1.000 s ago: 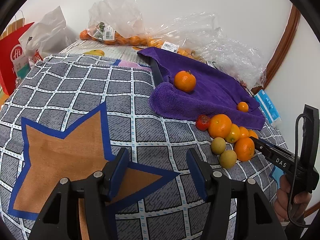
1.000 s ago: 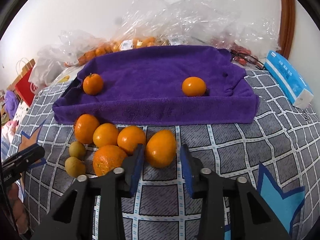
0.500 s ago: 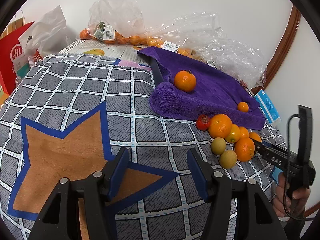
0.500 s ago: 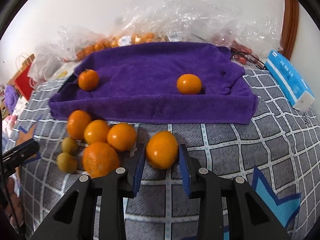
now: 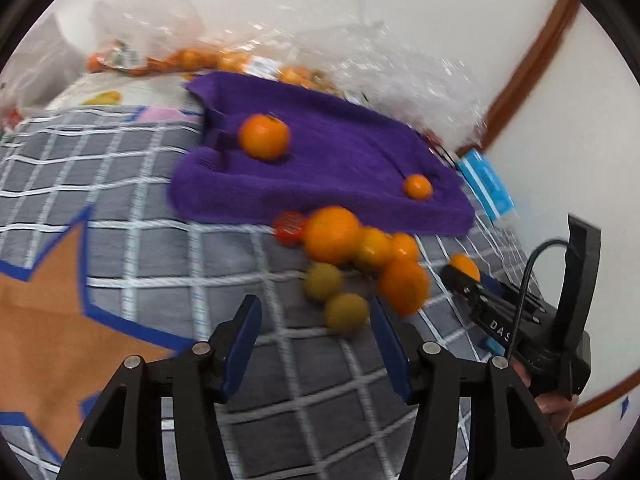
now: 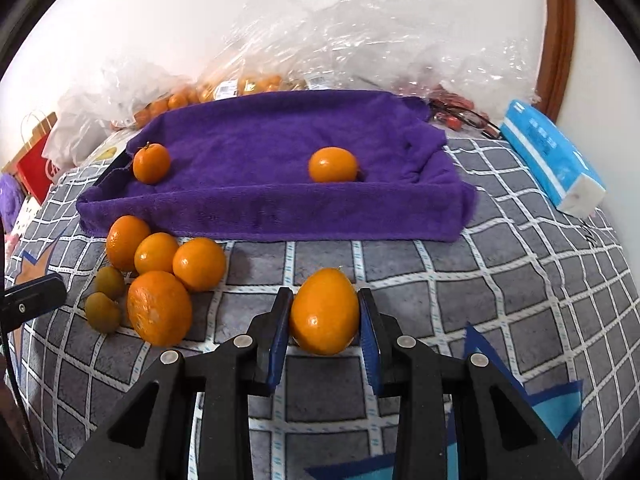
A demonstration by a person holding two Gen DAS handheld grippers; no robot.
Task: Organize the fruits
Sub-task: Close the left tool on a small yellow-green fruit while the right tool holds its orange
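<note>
Through the left wrist view, my left tongs (image 5: 316,334) stood wide and empty above the grey checked cover, the fruit pile (image 5: 352,264) just ahead and slightly right. Through the right wrist view, my right tongs (image 6: 324,320) gripped an orange (image 6: 324,312), long axis pointing forward, apart from the pile. The purple towel (image 6: 260,152) lay straight ahead, so I judged the right hand nearer.

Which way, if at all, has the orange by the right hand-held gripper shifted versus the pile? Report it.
Yes. The orange now sits clamped in the right hand-held gripper, pulled rightward, clear of the orange pile it earlier touched.
</note>
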